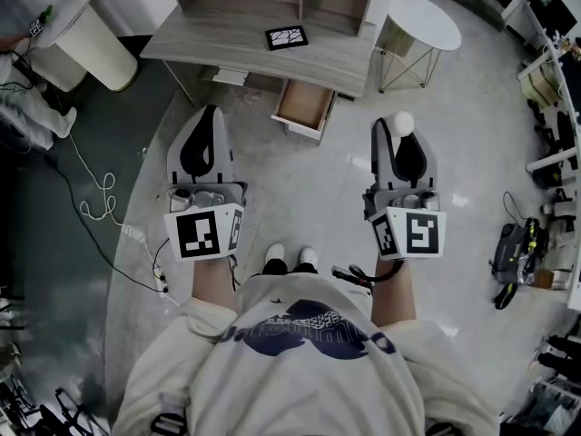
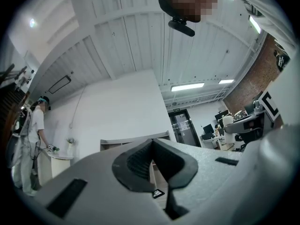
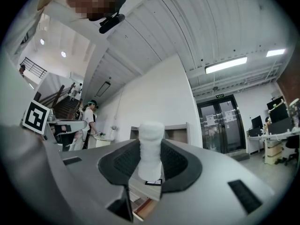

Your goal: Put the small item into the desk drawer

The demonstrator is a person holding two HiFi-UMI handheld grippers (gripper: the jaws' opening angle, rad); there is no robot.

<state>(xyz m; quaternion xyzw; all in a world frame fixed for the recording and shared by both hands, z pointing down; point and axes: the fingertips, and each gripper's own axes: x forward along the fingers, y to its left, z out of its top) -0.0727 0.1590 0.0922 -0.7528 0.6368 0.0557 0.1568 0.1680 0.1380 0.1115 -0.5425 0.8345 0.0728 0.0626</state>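
Slippage is the risk: your right hand-held gripper (image 3: 151, 158) clamps the white item (image 3: 151, 135) between its pads, top poking past the tips. The open drawer (image 1: 304, 105) sits well ahead, to its left; a jolt could drop the item short. Your left hand-held gripper (image 2: 152, 153) is closed, empty.

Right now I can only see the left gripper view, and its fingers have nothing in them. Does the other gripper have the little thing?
Observer: Yes. The right gripper has its fingers shut on a small white item.
Operator: Is the drawer open?
Observer: It is. The head view shows the drawer pulled out from under the desk.
Operator: Which way do I go?
Observer: In the head view the drawer is ahead of the right gripper and off to its left.
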